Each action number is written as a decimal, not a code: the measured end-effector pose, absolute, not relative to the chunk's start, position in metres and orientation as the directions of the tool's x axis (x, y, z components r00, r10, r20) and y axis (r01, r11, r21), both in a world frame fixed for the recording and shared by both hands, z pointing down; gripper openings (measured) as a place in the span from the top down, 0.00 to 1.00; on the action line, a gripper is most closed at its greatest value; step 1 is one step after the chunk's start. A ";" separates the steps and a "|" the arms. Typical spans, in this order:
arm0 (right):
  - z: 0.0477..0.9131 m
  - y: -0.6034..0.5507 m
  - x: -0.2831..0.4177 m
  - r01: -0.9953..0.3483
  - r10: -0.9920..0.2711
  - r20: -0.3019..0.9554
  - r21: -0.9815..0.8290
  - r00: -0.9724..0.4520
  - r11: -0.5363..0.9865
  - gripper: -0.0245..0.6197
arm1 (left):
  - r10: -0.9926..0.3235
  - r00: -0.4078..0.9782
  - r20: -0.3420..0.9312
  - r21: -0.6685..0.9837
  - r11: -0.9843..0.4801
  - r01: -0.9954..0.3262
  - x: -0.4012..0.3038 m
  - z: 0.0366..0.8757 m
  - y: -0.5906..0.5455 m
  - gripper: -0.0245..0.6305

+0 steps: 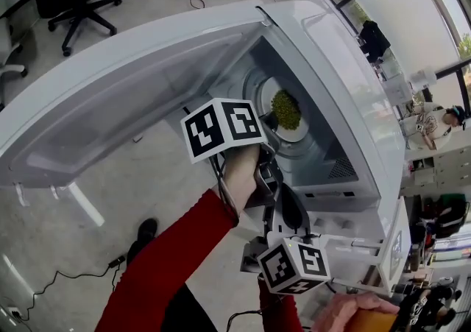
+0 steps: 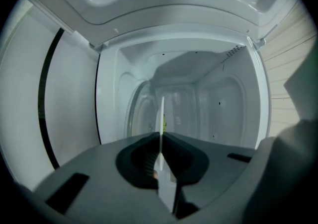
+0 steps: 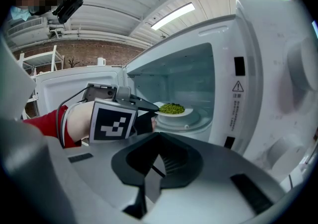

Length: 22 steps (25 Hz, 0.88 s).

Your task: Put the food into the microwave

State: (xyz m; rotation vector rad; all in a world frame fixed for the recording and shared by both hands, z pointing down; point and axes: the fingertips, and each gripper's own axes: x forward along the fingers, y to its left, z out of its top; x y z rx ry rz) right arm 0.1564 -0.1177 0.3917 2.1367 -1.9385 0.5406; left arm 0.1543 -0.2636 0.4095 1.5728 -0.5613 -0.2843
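Food [image 1: 285, 108] on its plate [image 3: 186, 112] is inside the microwave [image 1: 346, 102], straight ahead of the left fingers [image 2: 141, 154], which pinch the plate's near rim. The right fingers [image 3: 171, 161] are pressed together on nothing, farther from the plate.

White plate [image 2: 162, 111] seen edge-on, clamped by left gripper [image 2: 161, 141], inside white microwave cavity [image 2: 223, 104]

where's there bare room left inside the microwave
Bare: the turntable rim around the plate, widest on the side away from the left gripper, and the air above the food. Crowded: the plate's near edge, where that gripper clamps it.
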 end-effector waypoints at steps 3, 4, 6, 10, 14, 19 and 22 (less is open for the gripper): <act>0.392 -0.118 0.157 -0.990 -0.913 0.402 -0.089 0.067 -0.112 0.94 | -0.512 0.844 0.163 0.983 0.006 -0.186 0.155 0.409 -0.265 0.93; 0.392 -0.118 0.157 -0.990 -0.913 0.403 -0.088 0.068 -0.112 0.94 | -0.511 0.843 0.166 0.982 0.006 -0.190 0.154 0.410 -0.266 0.93; 0.393 -0.119 0.157 -0.990 -0.912 0.405 -0.087 0.070 -0.115 0.94 | -0.508 0.843 0.175 0.980 0.004 -0.201 0.154 0.410 -0.268 0.93; 0.394 -0.120 0.157 -0.990 -0.909 0.410 -0.081 0.071 -0.115 0.94 | -0.494 0.848 0.193 0.975 0.003 -0.220 0.158 0.410 -0.267 0.93; 0.392 -0.119 0.158 -0.990 -0.910 0.409 -0.079 0.072 -0.114 0.94 | -0.489 0.845 0.214 0.970 0.003 -0.244 0.161 0.410 -0.266 0.93; 0.391 -0.121 0.159 -0.991 -0.910 0.407 -0.075 0.074 -0.114 0.94 | -0.473 0.844 0.255 0.957 -0.001 -0.290 0.163 0.412 -0.267 0.93; 0.389 -0.122 0.159 -0.991 -0.912 0.404 -0.072 0.072 -0.110 0.94 | -0.464 0.840 0.281 0.947 -0.005 -0.320 0.166 0.413 -0.266 0.92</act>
